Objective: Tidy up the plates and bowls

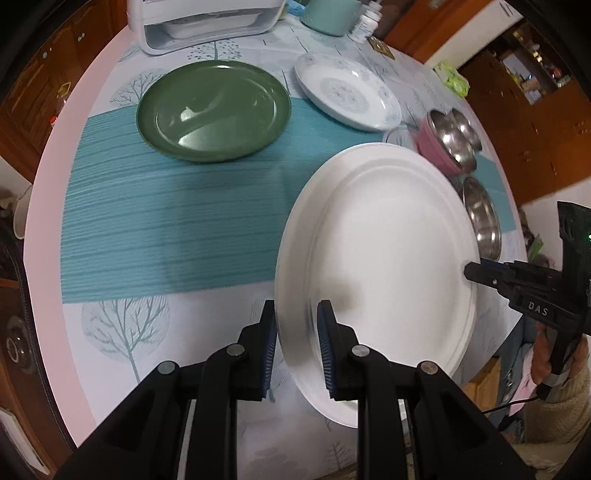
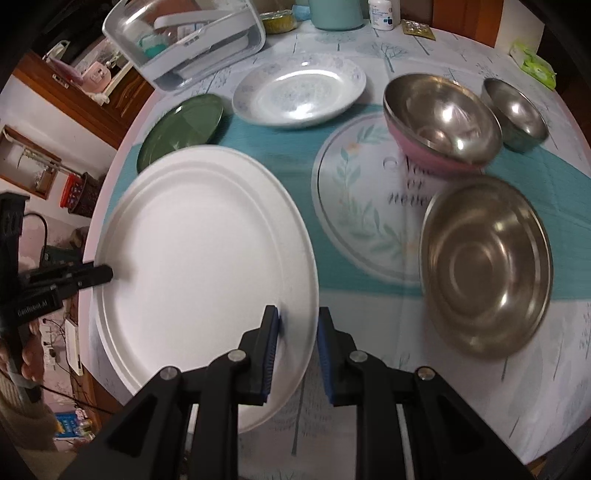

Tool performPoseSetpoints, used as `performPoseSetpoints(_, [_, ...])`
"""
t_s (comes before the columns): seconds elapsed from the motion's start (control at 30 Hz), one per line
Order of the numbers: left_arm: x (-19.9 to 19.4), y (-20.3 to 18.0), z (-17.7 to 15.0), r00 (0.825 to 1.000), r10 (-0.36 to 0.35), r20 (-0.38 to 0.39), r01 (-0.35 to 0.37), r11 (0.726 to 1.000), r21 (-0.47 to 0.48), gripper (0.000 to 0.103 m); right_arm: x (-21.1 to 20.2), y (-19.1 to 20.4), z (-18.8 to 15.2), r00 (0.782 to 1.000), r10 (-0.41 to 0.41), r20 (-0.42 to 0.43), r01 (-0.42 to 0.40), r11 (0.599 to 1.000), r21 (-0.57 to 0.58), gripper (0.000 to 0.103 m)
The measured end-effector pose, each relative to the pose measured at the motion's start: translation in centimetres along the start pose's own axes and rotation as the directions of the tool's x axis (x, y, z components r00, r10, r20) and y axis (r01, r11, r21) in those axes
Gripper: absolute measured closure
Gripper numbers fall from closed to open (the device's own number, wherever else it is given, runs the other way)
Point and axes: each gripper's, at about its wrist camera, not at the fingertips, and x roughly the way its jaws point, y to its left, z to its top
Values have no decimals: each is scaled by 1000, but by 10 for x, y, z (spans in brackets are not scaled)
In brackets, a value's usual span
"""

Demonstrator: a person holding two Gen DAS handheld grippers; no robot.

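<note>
A large white plate (image 1: 384, 266) is held tilted above the table between both grippers. My left gripper (image 1: 297, 332) straddles its left rim, jaws close on the rim. My right gripper (image 2: 297, 332) straddles the opposite rim of the same plate (image 2: 199, 266). The right gripper also shows in the left wrist view (image 1: 476, 271), and the left gripper in the right wrist view (image 2: 105, 275). A green plate (image 1: 212, 110) and a floral white plate (image 1: 347, 90) lie further back. A pink-sided steel bowl (image 2: 439, 122), a small steel bowl (image 2: 515, 114) and a wide steel bowl (image 2: 485, 266) sit on the right.
A round printed placemat (image 2: 362, 206) lies on the teal runner (image 1: 166, 221). A white dish rack (image 1: 199, 22), a teal canister (image 1: 328, 14) and a pill bottle (image 2: 384, 13) stand at the table's far edge. A tissue pack (image 2: 533, 64) lies far right.
</note>
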Motion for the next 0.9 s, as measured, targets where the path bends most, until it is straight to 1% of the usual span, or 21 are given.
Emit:
performPoseSetpoints(0.17, [10, -2, -27, 999, 43, -34, -42, 999, 15, 83, 5, 12, -29, 999, -44, -16, 44, 998, -35, 81])
performPoseSetpoints(0.27, [18, -1, -42, 996, 78, -51, -79, 997, -5, 83, 11, 13, -44, 999, -38, -36, 36, 998, -47, 81])
performPoseSetpoints(0.37, [27, 2, -56, 993, 87, -77, -91, 995, -47, 83, 21, 14, -55, 997, -38, -63, 34, 998, -62, 81])
performPoseSetpoints(0.47, [36, 1, -69, 987, 116, -108, -121, 991, -49, 83, 29, 12, -64, 996, -38, -84, 32, 997, -71, 81])
performPoseSetpoints(0.67, [47, 0, -82, 979, 154, -133, -163, 985, -59, 83, 41, 12, -81, 992, -39, -119, 28, 995, -93, 81])
performPoseSetpoints(0.9, [50, 3, -93, 974, 164, -156, -176, 982, -66, 81, 41, 8, -82, 989, -35, -140, 21, 995, -101, 81])
